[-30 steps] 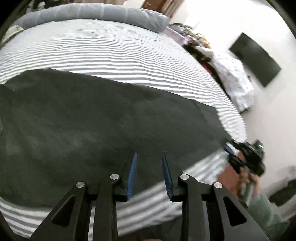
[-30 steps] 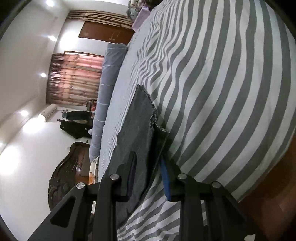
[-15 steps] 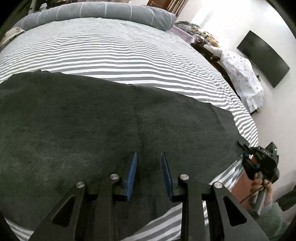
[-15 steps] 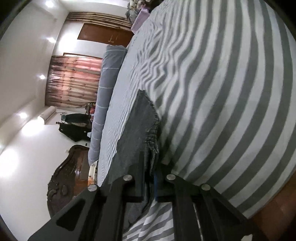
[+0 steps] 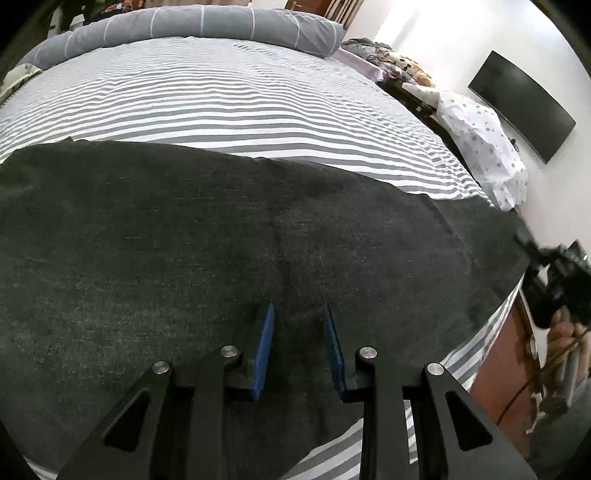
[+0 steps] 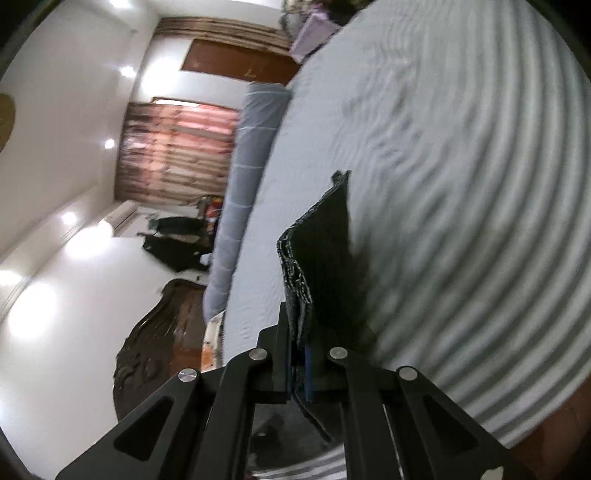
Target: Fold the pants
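Dark grey pants (image 5: 184,240) lie spread across the striped bed (image 5: 240,92). My left gripper (image 5: 298,308) hovers low over the near part of the pants, its blue pads apart with nothing pinched between them. At the far right of the left wrist view, my right gripper (image 5: 528,240) sits at the leg end of the pants, with a hand behind it. In the right wrist view, my right gripper (image 6: 299,332) is shut on the frayed hem of the pants (image 6: 321,236). The hem is raised above the striped bed (image 6: 461,166).
A long grey bolster (image 5: 207,22) lies along the far side of the bed. A wall TV (image 5: 521,107) and a white dotted cloth (image 5: 480,147) are to the right. The bed's wooden edge (image 5: 498,362) runs beside the right hand. Carved dark wood furniture (image 6: 159,332) stands beyond the bed.
My right gripper shut on the pants hem and lifted it off the bed. My left gripper sank closer over the pants, its pads still apart.
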Motion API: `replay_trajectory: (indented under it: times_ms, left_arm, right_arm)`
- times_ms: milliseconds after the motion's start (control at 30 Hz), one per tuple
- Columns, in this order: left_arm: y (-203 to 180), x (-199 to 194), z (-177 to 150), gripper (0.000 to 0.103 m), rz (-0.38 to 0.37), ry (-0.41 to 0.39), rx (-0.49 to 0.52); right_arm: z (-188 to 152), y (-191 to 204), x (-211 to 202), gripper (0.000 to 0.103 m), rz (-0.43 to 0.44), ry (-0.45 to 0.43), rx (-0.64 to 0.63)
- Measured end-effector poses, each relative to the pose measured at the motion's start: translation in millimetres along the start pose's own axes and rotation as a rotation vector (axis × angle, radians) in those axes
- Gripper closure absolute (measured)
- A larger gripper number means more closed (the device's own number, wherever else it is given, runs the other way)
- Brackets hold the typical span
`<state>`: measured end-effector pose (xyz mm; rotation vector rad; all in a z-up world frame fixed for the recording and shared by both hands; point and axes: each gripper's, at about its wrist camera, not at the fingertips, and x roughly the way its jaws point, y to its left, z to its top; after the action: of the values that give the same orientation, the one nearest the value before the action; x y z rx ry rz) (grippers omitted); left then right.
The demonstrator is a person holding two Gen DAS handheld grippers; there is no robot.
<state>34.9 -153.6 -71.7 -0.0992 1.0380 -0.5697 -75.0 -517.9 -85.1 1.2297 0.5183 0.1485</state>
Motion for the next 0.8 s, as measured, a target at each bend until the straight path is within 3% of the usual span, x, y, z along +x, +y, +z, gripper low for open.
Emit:
replay_trajectory:
  times_ms: [133,367,800]
  left_arm:
    - [2.8,-3.6,1.0,0.074,-0.024,-0.001,-0.009]
    - [38.8,-36.0,0.7,0.074,-0.126,0.002,-0.126]
    - [136.3,-98.7,-10.5,0.062,-0.273,-0.069,-0.321]
  right_arm:
    - [-5.5,46.8,23.7,0.097,0.046,0.057,-0.076]
    - [-38.9,116.3,86.9,0.097,0.076,0.202,-0.196]
    - [-160.0,139.6,218.2,0.097,0.031,0.521,-0.255]
